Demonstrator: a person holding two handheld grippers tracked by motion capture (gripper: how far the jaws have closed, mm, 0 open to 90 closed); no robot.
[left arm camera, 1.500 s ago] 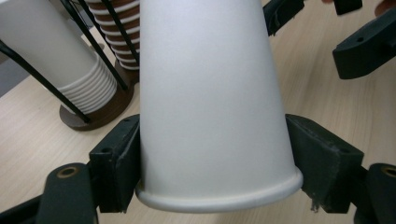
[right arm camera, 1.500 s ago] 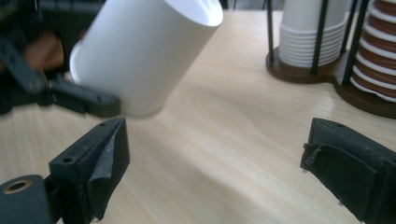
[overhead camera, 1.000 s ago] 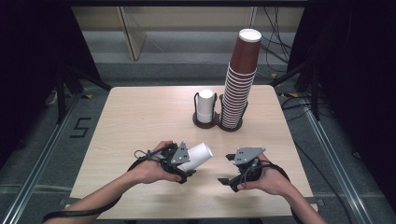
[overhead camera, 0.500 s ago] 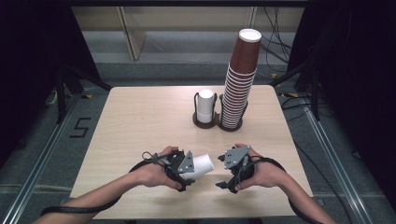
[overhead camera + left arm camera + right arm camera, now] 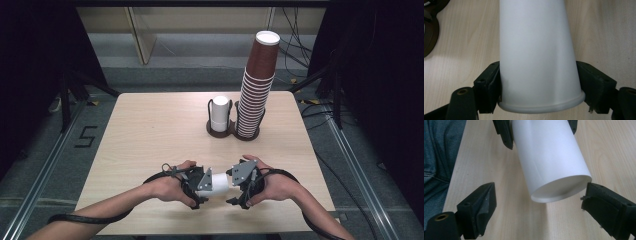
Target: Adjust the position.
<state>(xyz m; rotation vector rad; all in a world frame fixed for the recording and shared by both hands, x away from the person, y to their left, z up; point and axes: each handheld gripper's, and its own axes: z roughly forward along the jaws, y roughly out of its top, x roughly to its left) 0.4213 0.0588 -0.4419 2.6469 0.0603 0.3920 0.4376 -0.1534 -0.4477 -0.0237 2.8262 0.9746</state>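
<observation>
- The white paper cup (image 5: pixel 220 181) is plain and unprinted, with a matte wall that tapers from a rolled rim to a narrower flat base; it lies on its side in the air just above the near edge of the desk (image 5: pixel 150 135), about midway along that edge.
- In the left gripper view the cup (image 5: pixel 537 57) runs up out of the top of the picture, so its base end is cut off there; the rolled rim sits lowest, nearest the camera.
- In the right gripper view the cup (image 5: pixel 551 162) shows its recessed base, and its rim end is cut off at the top, where the tips of the other gripper's jaws flank it.
- From the high view, the hands and the grey plates cover most of the cup, leaving a short white stretch between them.
- The left gripper (image 5: pixel 537 85) is clamped on the cup, one black jaw pressed to each side of the wall just above the rim.
- The right gripper (image 5: pixel 537 200) stands spread, its jaws wide of the base end: the right-hand jaw sits just beside the base edge, whether touching I cannot tell, and the left-hand jaw is well apart.
</observation>
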